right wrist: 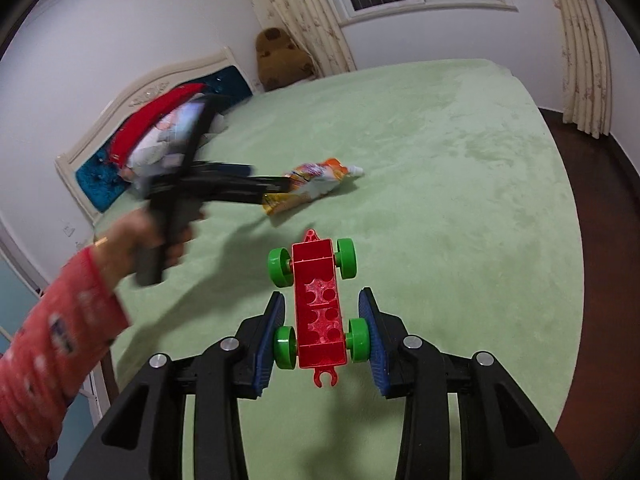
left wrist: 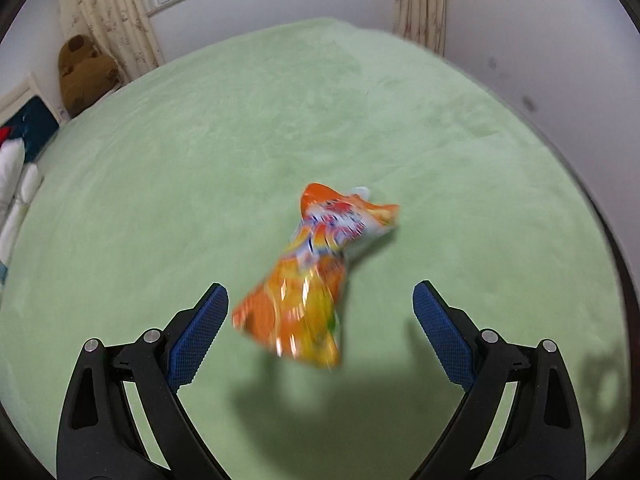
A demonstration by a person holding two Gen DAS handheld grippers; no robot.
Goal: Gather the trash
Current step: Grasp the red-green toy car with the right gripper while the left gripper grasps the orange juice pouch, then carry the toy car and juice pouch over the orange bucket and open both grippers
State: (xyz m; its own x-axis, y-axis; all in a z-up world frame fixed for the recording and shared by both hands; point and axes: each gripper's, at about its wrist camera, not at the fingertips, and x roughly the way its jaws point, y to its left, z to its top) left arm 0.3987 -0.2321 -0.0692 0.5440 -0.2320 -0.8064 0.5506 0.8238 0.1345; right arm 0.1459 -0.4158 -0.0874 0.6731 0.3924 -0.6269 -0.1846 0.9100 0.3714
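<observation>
An orange and yellow snack wrapper (left wrist: 308, 280) lies crumpled on the green bed cover (left wrist: 200, 160). My left gripper (left wrist: 320, 290) hangs over it, open, with a blue pad on either side of the wrapper's near end and touching neither. From the right wrist view the wrapper (right wrist: 316, 178) lies mid-bed, with the blurred left gripper (right wrist: 280, 188) at its left end, held by a hand in a red sleeve (right wrist: 60, 340). My right gripper (right wrist: 322, 298) is shut on a red toy car (right wrist: 320, 308), its pads pressed against the rear green wheels.
A brown plush toy (right wrist: 280, 60) sits in the far corner by the curtains. The white headboard (right wrist: 160, 88) with blue panels and white pillows (left wrist: 12, 172) are on the left. Dark floor (right wrist: 600, 200) borders the bed's right edge.
</observation>
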